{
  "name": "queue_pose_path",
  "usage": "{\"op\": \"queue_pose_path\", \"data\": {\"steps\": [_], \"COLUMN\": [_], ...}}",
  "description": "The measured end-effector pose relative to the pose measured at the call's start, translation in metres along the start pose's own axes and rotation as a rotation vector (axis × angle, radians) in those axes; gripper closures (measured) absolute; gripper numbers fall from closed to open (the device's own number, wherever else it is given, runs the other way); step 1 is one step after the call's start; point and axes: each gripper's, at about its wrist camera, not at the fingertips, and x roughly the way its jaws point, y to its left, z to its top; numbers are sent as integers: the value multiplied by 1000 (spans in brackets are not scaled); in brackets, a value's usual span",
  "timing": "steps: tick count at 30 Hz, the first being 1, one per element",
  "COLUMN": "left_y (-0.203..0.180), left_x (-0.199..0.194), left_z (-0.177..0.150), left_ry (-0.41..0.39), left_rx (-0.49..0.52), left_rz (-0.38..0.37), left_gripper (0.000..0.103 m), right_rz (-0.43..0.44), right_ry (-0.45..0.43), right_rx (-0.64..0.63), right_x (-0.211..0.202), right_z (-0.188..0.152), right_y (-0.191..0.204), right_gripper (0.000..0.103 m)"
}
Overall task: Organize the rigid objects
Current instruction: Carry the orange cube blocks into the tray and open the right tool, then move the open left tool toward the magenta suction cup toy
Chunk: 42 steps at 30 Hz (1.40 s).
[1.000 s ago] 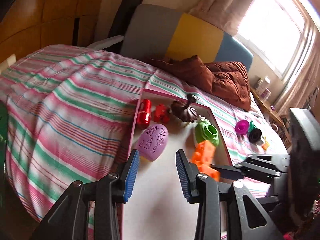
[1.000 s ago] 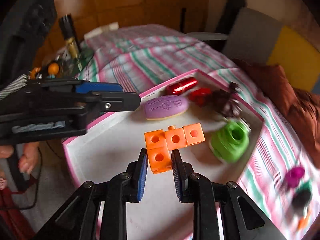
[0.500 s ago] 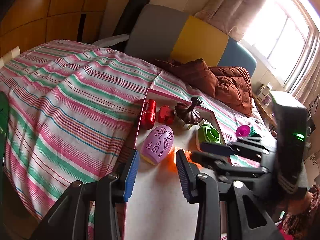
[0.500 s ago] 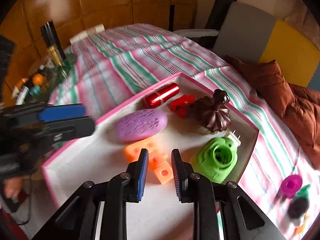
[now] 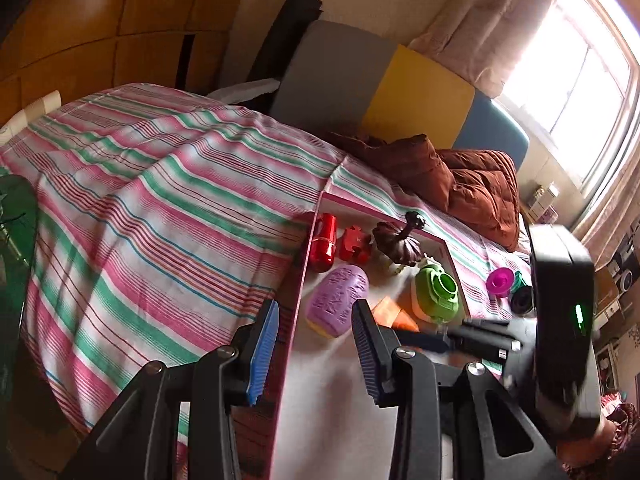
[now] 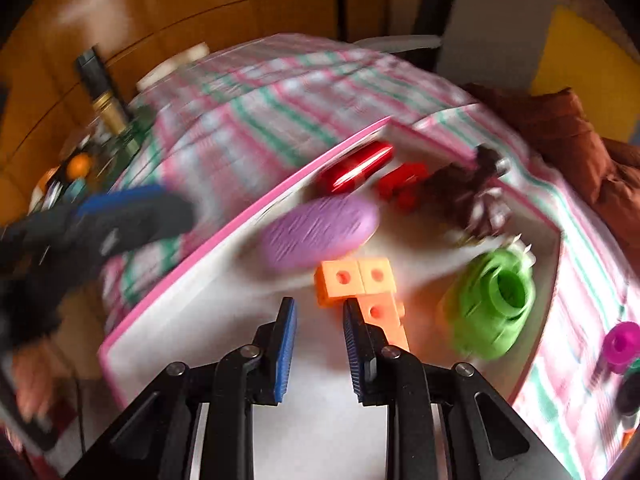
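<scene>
Farthest left in the right wrist view, the left gripper [image 5: 315, 307] hangs over the pink rim of the tray [image 6: 224, 240], its jaws released and empty. The tray sits on a bed under a soft striped bedspread [image 6: 260, 112]; its floor is smooth and white. Inside it, from the left, lies a purple oval piece [image 6: 320, 232], domed, with a cut-out pattern on its face. Behind that are a glossy red cylinder [image 6: 354, 168] and a small red plastic toy [image 6: 404, 186]. The right gripper [image 6: 318, 312] points down at the tray floor with its jaws drawn close and nothing between them. The task's thing, the orange linked cubes [image 6: 356, 280], lies just past and to the right of its tips, touching or nearly touching the purple oval. It is an L of hard plastic blocks with flat faces, each with a round hole. It looks light and stiff. The snap joints could give way, so the best hold is probably across two flat sides of the corner cube. Further right are a ribbed dark brown pumpkin-shaped ornament [image 6: 468, 196] and a chunky green plastic toy [image 6: 492, 304] with a round opening. A magenta cup [image 6: 624, 344] lies outside the tray on the bedspread.
</scene>
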Motion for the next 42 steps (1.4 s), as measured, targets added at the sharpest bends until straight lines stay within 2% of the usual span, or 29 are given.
{"op": "queue_pose_path", "data": {"steps": [2, 6, 8, 13, 15, 18, 21, 27, 31, 36, 42], "left_y": [2, 1, -3, -16, -24, -36, -49, -72, -85, -99, -115], "left_x": [1, 3, 3, 5, 6, 5, 2, -4, -8, -11, -13], "left_z": [0, -1, -3, -9, -13, -19, -26, -38, -44, -52, -58], "left_ry": [6, 12, 15, 44, 54, 68, 73, 64, 68, 72, 83], "left_rx": [-7, -2, 11, 54, 78, 121, 158, 233, 271, 317, 345], "left_rz": [6, 4, 0, -23, -43, -84, -126, -167, -193, -212, -220], "left_gripper": [65, 65, 65, 65, 65, 65, 65, 65, 65, 65, 65], "right_rz": [-11, 85, 64, 7, -23, -65, -148, -284, -326, -392, -428], "right_ry": [-28, -116, -131, -145, -147, -133, -92, -30, 0, 24, 29], "right_rx": [56, 131, 117, 123, 147, 191, 241, 331, 376, 372, 389], "right_x": [-6, -34, -48, -74, -81, -92, -96, -100, -106, -113, -125], "right_z": [5, -5, -16, -42, -50, -65, -79, -108, -129, -149, -167], "right_y": [-10, -20, -19, -20, -26, -39, -54, -83, -102, -116, -135], "right_gripper": [78, 78, 72, 69, 61, 60, 60, 60, 60, 60, 60]}}
